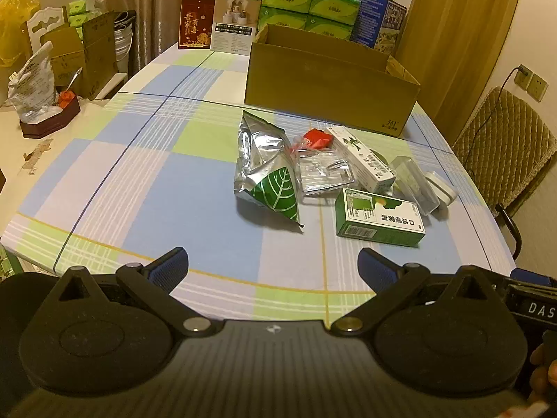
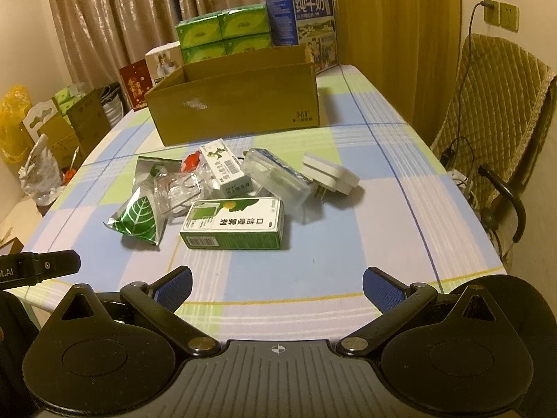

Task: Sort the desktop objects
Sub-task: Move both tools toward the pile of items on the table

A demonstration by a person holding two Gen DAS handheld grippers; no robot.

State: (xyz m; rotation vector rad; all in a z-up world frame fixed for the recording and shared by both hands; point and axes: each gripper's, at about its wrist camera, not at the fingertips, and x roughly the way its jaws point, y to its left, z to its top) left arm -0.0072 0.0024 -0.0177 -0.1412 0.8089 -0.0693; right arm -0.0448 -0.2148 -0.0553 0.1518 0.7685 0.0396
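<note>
Claws first: my left gripper (image 1: 273, 261) hung spread wide with nothing between its blue pads, and my right gripper (image 2: 277, 280) was just as splayed and just as bare, both low over the near edge of the table (image 2: 383, 181). A plaid cloth of blue, green and lilac squares covered that table, with beige curtains (image 2: 104, 17) behind it and a quilted chair (image 2: 494, 111) on my right.

Beyond my fingers lay the things to sort, bunched together in the middle of the cloth. I counted two carton boxes: a green box (image 2: 232, 223) nearest me, lying flat, printed 口洁喷雾剂, and a white box (image 2: 224, 168) with a green figure and a barcode, farther back. One foil pouch (image 1: 266, 169) with a green leaf sat on the left of the bunch, touching one clear blister tray (image 1: 322, 170). One small red piece (image 1: 317, 138) showed behind the tray. One clear plastic case (image 2: 276, 177) leaned beside the green box, and one white plug adapter (image 2: 330, 174) lay just right of it.

Behind the bunch stood one open cardboard box (image 2: 236, 104), stamped 361° near a lower corner. Past it were four green tissue packs (image 1: 310, 8), stacked two on two, one blue milk carton (image 2: 301, 17) reading 纯牛奶, and one red gift box (image 1: 195, 22) (its gold characters too small for me to read).
</note>
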